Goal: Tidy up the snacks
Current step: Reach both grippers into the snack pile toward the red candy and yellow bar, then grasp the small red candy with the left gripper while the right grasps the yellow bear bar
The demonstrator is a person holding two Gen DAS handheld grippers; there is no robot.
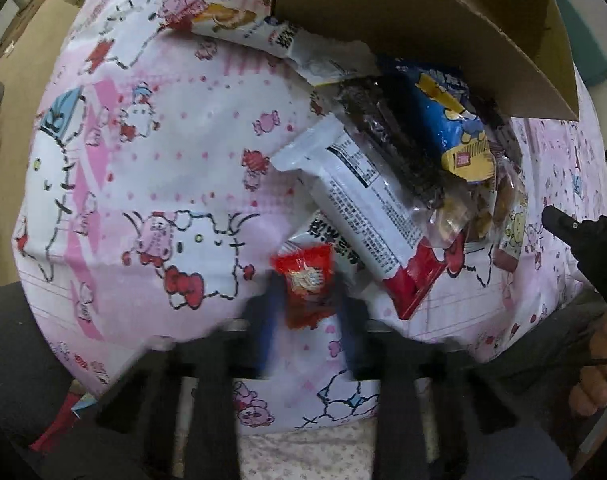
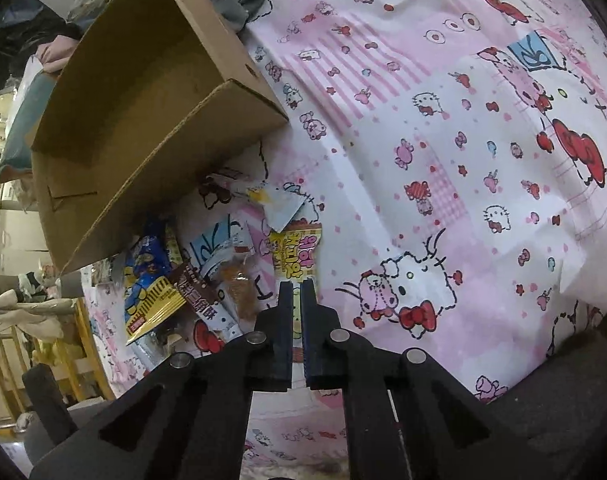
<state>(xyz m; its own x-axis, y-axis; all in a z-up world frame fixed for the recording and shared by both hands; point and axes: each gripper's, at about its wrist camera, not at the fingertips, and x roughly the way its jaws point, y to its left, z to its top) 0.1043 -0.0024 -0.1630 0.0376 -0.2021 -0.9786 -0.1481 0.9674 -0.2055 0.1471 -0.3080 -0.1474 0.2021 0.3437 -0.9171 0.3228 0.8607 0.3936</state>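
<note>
Left gripper (image 1: 305,280), blurred, has its jaws apart on either side of a red candy wrapper (image 1: 305,282), whether pinching it I cannot tell; the snack pile (image 1: 387,184) spreads toward 1 o'clock up to the tilted cardboard box (image 1: 423,20). Right gripper (image 2: 297,284) is nearly closed, its tips gripping the lower edge of a yellow snack packet (image 2: 297,252), with the blue snack bag (image 2: 147,280) at 9 o'clock and open pink bedsheet (image 2: 443,140) from 12 to 3 o'clock.
</note>
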